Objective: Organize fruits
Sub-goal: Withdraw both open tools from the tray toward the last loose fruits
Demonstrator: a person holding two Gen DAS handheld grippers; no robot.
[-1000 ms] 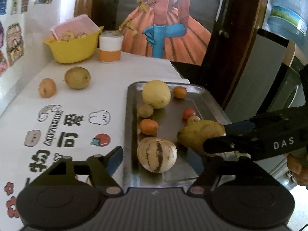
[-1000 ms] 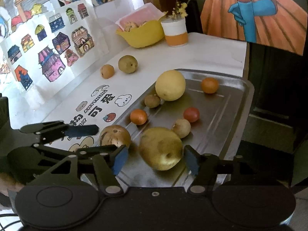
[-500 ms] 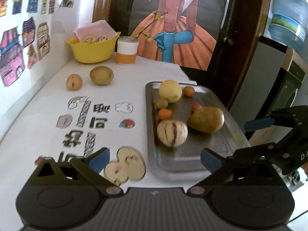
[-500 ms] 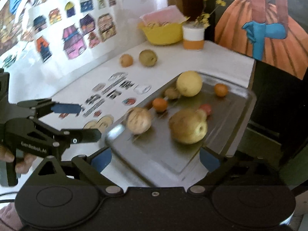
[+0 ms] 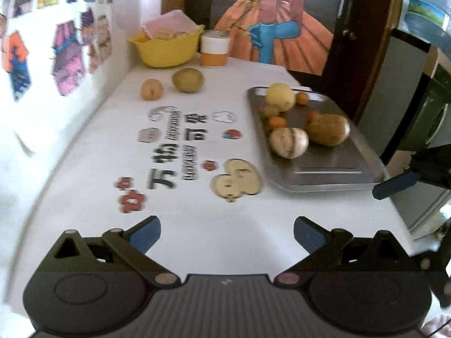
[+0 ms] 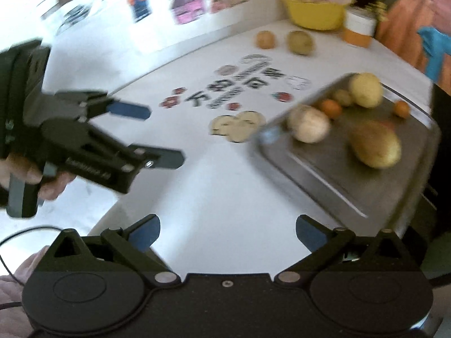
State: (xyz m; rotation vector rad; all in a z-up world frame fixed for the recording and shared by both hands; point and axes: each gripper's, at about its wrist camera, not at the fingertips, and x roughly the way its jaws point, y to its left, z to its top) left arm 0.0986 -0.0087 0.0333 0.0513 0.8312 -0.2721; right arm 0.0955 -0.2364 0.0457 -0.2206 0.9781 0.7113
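A steel tray (image 5: 324, 186) on the white table holds a big yellow fruit (image 5: 280, 97), a striped melon (image 5: 287, 142), a brownish-green fruit (image 5: 328, 129) and several small orange and red fruits. Two more fruits, one tan (image 5: 151, 89) and one green-brown (image 5: 187, 80), lie on the table near the back. My left gripper (image 5: 227, 233) is open and empty above the table's near part. My right gripper (image 6: 227, 231) is open and empty too, short of the tray (image 6: 324, 174). In the right wrist view the left gripper (image 6: 160, 135) shows at the left.
A yellow bowl (image 5: 166, 46) and an orange-and-white cup (image 5: 214, 49) stand at the back of the table. Stickers cover the wall on the left. The tablecloth has printed characters (image 5: 180, 146). A dark door frame and a water bottle lie beyond the tray's right side.
My right gripper has let go of the brownish-green fruit, which now rests on the tray. Both grippers have drawn back from the tray toward the table's near end.
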